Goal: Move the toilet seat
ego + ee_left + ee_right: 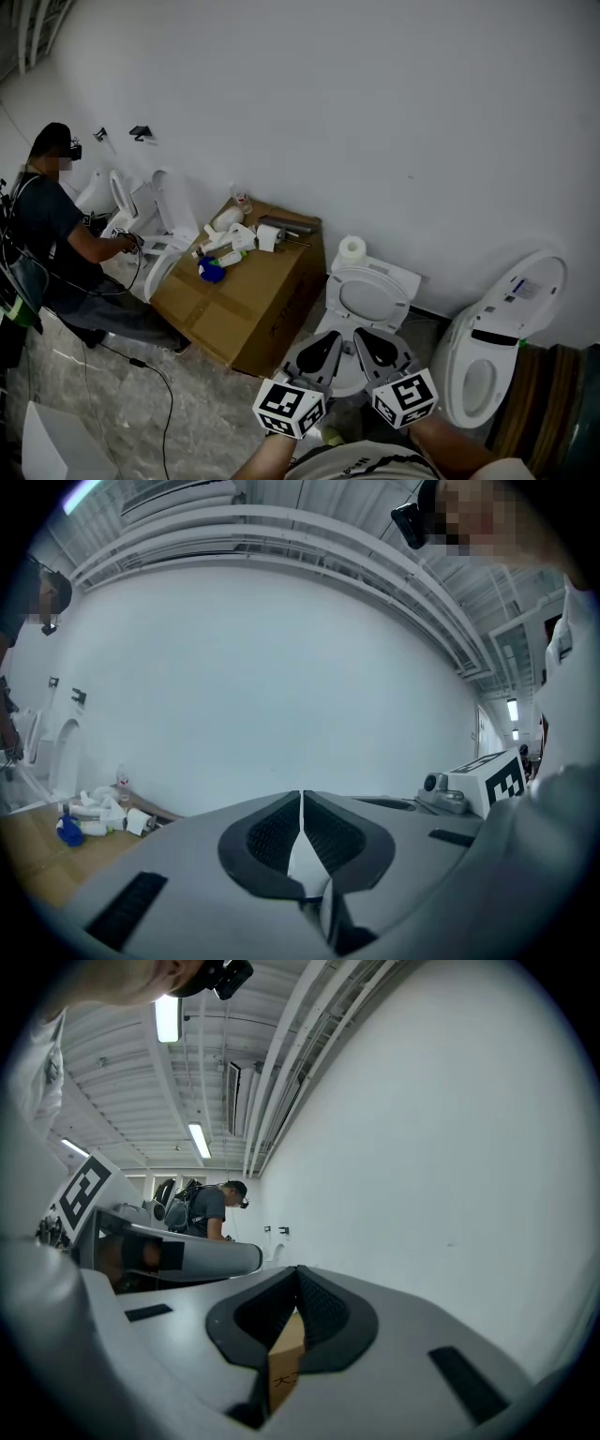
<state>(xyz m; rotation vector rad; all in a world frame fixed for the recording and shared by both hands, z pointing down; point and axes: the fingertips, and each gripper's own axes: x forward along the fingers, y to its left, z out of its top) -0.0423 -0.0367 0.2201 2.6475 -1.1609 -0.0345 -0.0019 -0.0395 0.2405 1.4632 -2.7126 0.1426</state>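
Note:
A white toilet stands against the wall in the head view, and its seat (368, 293) looks raised, with a paper roll (352, 248) on top behind it. Both grippers hover side by side over the bowl (349, 380), just in front of the seat and apart from it. My left gripper (330, 336) (301, 795) is shut, its tips meeting with nothing between them. My right gripper (362, 334) (298, 1270) is also shut and holds nothing. The grippers hide most of the bowl.
A cardboard box (248, 305) with bottles and paper on it sits left of the toilet. A second toilet (478, 370) with its lid up stands at the right. A person (52, 244) crouches by more toilets at far left, and cables trail over the floor.

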